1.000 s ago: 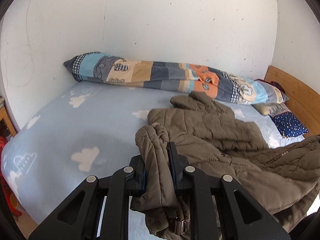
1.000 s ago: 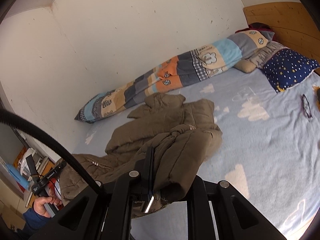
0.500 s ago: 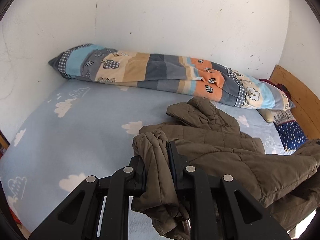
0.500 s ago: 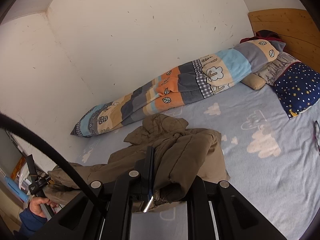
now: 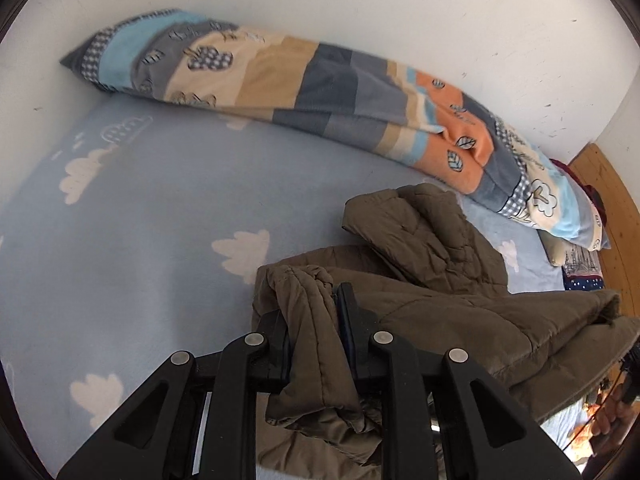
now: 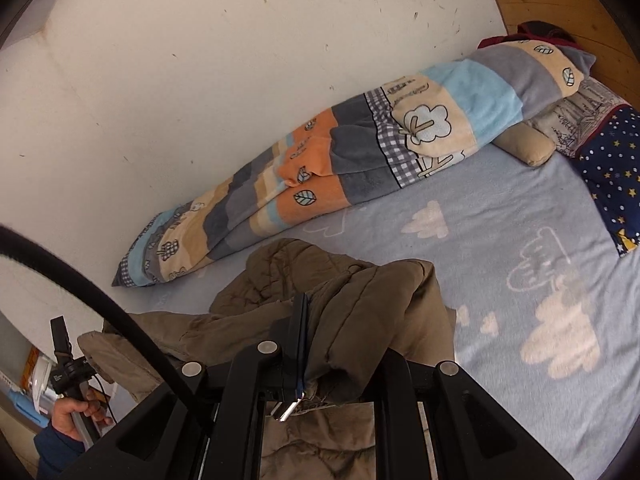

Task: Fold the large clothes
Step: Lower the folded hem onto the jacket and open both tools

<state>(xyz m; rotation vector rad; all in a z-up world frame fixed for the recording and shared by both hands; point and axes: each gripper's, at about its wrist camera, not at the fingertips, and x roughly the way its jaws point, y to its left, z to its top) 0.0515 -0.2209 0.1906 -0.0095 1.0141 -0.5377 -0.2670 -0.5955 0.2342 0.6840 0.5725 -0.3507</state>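
An olive-brown quilted jacket (image 5: 432, 280) lies on the light blue cloud-print bed sheet (image 5: 140, 240), its hood (image 5: 404, 220) toward the wall. My left gripper (image 5: 312, 312) is shut on a bunched edge of the jacket and holds it above the sheet. My right gripper (image 6: 340, 320) is shut on another thick fold of the same jacket (image 6: 372, 312), and the fabric hides its right finger. The hood also shows in the right wrist view (image 6: 288, 272).
A rolled patchwork blanket (image 5: 320, 96) lies along the white wall, seen too in the right wrist view (image 6: 360, 152). Pillows (image 6: 612, 160) sit by the wooden headboard (image 6: 560, 4). A person's hand with a handle (image 6: 76, 404) is at the lower left.
Both grippers have moved forward over the bed toward the wall, carrying the held jacket edges along. The blanket now looks closer.
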